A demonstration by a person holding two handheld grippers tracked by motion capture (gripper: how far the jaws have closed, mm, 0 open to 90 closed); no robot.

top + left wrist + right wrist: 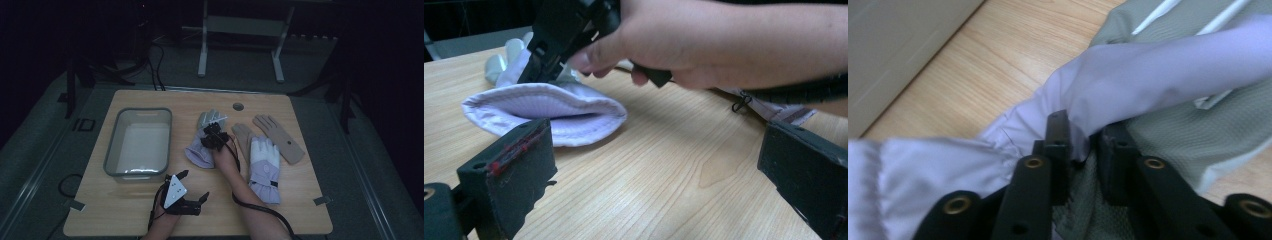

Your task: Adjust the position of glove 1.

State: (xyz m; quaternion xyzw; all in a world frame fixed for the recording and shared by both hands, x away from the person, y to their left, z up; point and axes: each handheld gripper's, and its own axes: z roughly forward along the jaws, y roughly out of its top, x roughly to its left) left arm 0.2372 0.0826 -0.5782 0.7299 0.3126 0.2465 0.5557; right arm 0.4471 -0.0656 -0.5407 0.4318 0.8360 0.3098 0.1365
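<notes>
A lavender and grey glove (199,151) lies at the middle of the wooden table (300,212), its cuff toward the person. My right gripper (214,135) is on top of it. In the right gripper view this gripper (1083,136) is shut on a fold of the glove's lavender fabric (1148,75), with grey mesh beneath. My left gripper (194,186) rests near the front edge, open and holding nothing. In the left gripper view the wide-apart jaws of the left gripper (659,175) face the glove's open cuff (549,107), with the right hand (724,45) above it.
A clear plastic bin (112,145) stands left of the glove, and its wall (893,45) appears in the right gripper view. A second lavender and white glove (265,170) and two tan gloves (280,137) lie to the right. A round hole (238,106) marks the table's far side.
</notes>
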